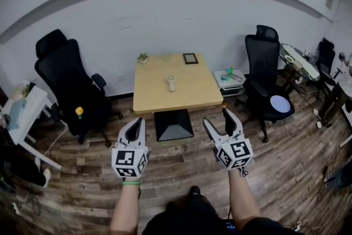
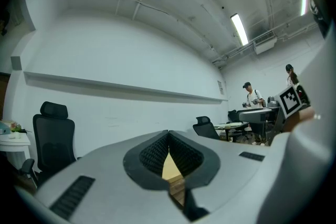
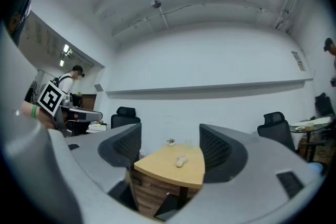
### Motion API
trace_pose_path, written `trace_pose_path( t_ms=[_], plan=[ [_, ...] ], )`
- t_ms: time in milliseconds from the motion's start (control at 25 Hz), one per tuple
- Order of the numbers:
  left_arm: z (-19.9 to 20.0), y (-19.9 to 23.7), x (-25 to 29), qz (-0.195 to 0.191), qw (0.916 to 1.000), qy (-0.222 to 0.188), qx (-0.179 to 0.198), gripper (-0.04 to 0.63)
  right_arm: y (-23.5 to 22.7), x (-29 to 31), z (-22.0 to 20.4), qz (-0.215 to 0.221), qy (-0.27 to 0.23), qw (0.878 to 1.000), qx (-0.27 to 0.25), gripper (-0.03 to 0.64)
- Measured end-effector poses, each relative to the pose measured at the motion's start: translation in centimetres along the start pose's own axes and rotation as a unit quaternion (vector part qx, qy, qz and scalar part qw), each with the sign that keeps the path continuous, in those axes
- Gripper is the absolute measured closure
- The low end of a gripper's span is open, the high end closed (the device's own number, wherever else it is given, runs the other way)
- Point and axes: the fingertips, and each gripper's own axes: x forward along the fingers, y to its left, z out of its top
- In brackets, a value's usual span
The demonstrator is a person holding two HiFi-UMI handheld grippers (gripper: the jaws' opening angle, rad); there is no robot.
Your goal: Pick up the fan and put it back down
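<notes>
A square wooden worktop (image 1: 192, 93) is standing well ahead of both jaws, with one black office chair (image 1: 66, 80) sitting left of them and a second black chair (image 1: 264, 63) right of them. The left gripper (image 1: 139, 121) is keeping its jaws together, with nothing between. The right gripper (image 1: 215, 116) is holding its jaws apart and empty. The fan (image 1: 171, 83), small, pale and elongated, is resting near the worktop's middle, well beyond both jaws; its finer detail is too small to tell
</notes>
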Motion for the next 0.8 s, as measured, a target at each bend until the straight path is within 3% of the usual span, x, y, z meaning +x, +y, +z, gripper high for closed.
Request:
trace_pose_path(
  t_ms=[120,200,800],
  plan=[
    [-0.1,-0.1,0.2,-0.001,1.0000,0.001,0.001,0.572,-0.5,0.1,0.4,-0.018,-0.012,1.000,-0.010,0.162],
    [-0.1,-0.2,0.3,-0.001,1.0000,0.002,0.001,0.572,-0.8,0.1,0.5,-0.025,-0.012,0.999,-0.015,0.143],
    [-0.6,-0.5,4.5,0.013,0.9999,0.005,0.005,0.571,-4.0,3.5,-0.8,-0.015,0.000,1.000,-0.024,0.141]
  ],
)
